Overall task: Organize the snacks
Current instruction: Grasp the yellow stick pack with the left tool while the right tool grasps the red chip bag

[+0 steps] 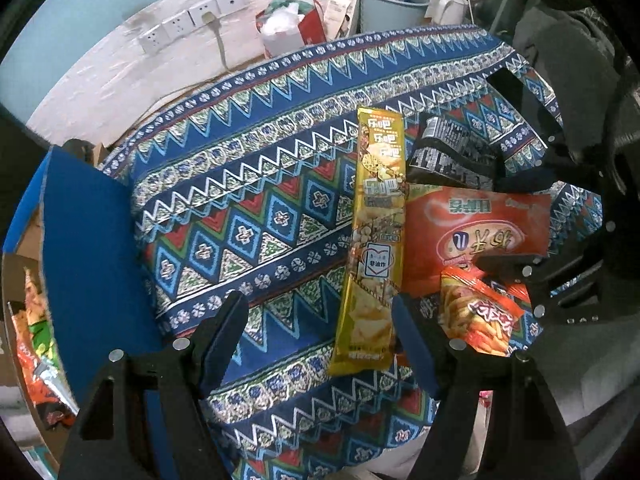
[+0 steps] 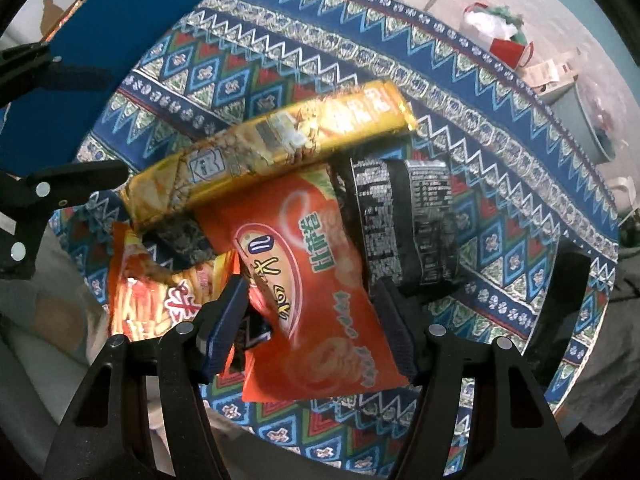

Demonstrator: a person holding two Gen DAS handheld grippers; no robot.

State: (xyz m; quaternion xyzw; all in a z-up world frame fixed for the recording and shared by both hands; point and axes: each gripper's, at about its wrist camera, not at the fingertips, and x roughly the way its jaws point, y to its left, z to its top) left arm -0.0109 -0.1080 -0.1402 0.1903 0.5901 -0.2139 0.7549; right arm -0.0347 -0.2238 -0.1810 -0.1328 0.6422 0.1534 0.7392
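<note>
A round table under a blue patterned cloth (image 1: 248, 184) stands by a pale blue wall (image 1: 80, 8) with white sockets (image 1: 192, 22), while a bin (image 1: 390, 10) and kettle (image 1: 450, 8) sit beyond the tabletop's far edge.

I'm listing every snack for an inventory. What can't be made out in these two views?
- Black packet: left wrist view, lower part hidden under the red bag.
- Small orange packet: right wrist view, blurred and partly behind the right claw finger.
- Snacks in the cardboard box: left wrist view, cut off by the edge and the blue panel.
- Gold packet print: right wrist view, blurred.
</note>
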